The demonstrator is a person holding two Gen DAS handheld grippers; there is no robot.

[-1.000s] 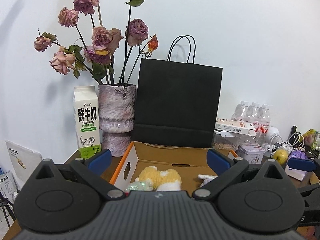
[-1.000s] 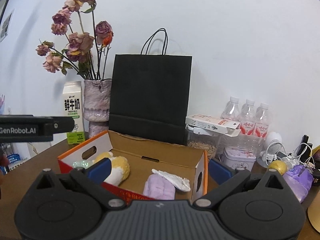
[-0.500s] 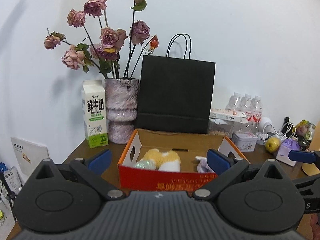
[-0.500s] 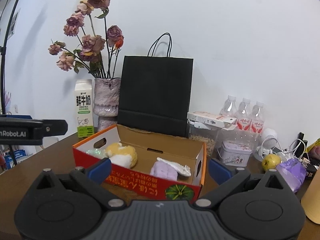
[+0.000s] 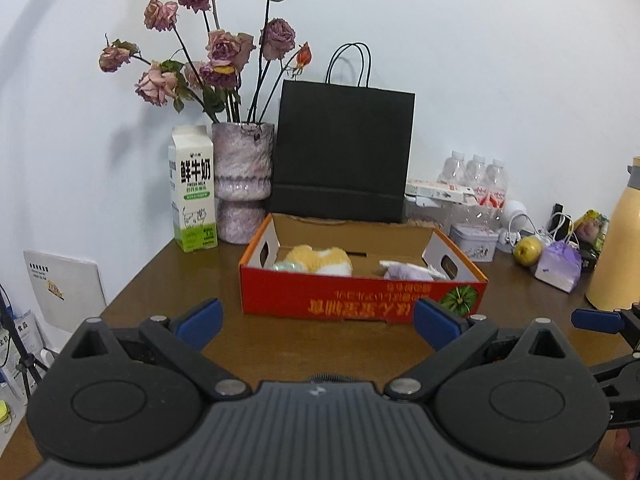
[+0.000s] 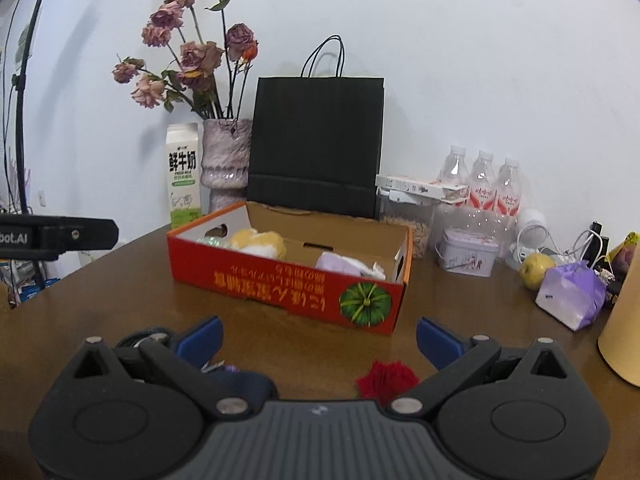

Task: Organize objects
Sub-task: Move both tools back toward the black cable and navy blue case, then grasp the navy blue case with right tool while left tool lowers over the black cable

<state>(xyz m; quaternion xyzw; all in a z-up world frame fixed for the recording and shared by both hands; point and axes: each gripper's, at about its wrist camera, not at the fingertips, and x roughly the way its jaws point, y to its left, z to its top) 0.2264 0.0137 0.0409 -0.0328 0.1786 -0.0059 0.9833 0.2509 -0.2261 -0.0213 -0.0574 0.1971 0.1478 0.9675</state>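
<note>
Both claws, left claw [image 5: 316, 322] and right claw [image 6: 318, 340], have drawn back from the red box [image 6: 288, 284], gaping empty; a red item [image 6: 386, 378], possibly cloth, waits near

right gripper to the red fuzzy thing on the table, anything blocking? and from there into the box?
Nothing visible blocks it. The red fuzzy item lies on bare table just ahead of the open right gripper. Between it and the cardboard box stands only the box's near wall, to lift over.

a plain white painted wall [image 5: 500, 60] rises behind a dark brown wooden table [image 6: 120, 300]. soft, even light falls across both. faint shadows lie on the wall.
</note>
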